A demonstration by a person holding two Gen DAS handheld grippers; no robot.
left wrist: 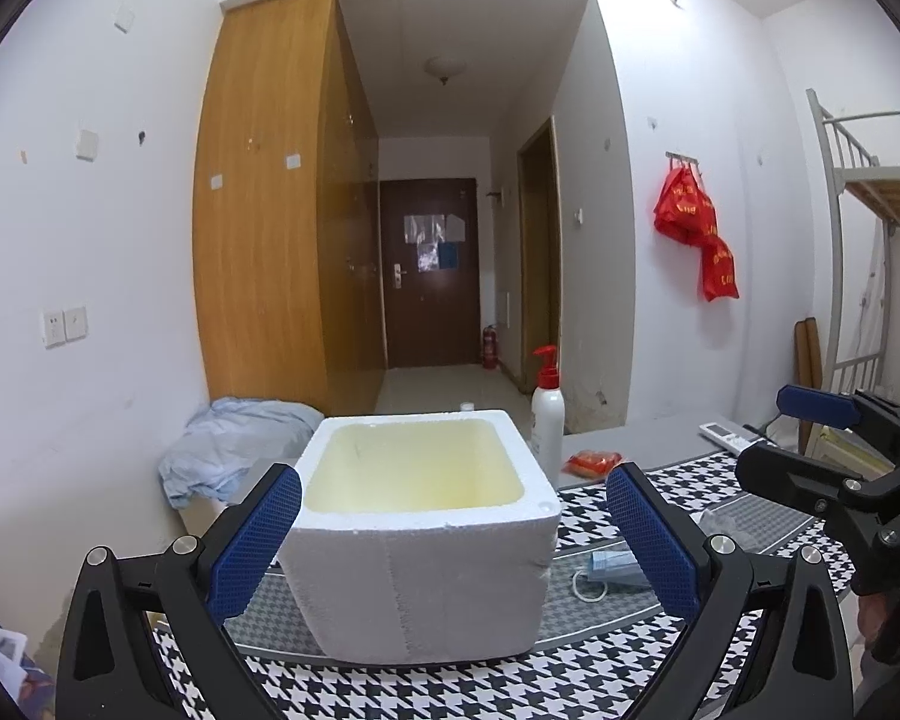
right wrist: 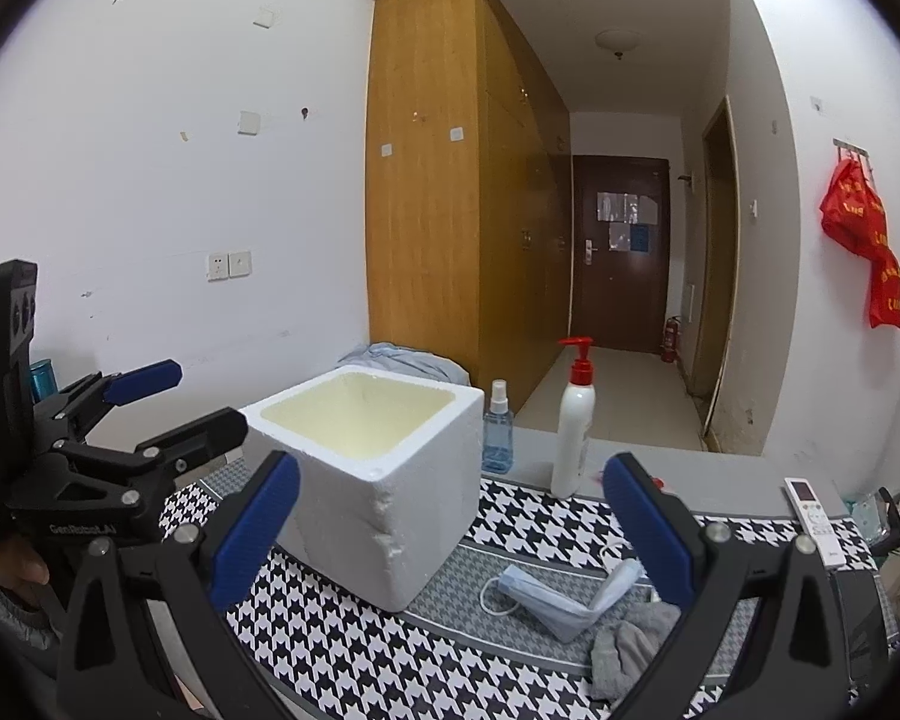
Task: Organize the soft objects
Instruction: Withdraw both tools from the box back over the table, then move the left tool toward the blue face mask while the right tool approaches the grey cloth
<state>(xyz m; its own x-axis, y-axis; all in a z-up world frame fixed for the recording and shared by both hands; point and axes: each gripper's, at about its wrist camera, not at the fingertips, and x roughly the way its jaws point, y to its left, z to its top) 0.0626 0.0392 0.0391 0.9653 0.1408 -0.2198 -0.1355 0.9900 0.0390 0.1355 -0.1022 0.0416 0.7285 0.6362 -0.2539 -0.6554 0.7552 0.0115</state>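
Note:
A white foam box (left wrist: 420,534), open and empty, stands on the houndstooth cloth (left wrist: 450,684); it also shows in the right wrist view (right wrist: 378,480). My left gripper (left wrist: 456,540) is open, its blue pads on either side of the box's near face, not touching it. My right gripper (right wrist: 450,528) is open and empty, above the cloth to the right of the box. A folded blue face mask (right wrist: 546,597) and a grey cloth (right wrist: 627,642) lie on the cloth between the right gripper's fingers. The mask also shows in the left wrist view (left wrist: 612,567).
A white pump bottle (right wrist: 573,432), a small blue spray bottle (right wrist: 498,429), a red packet (left wrist: 594,461) and a white remote (right wrist: 813,513) lie behind on the table. A pale blue bundle of fabric (left wrist: 228,450) lies behind the box on the left.

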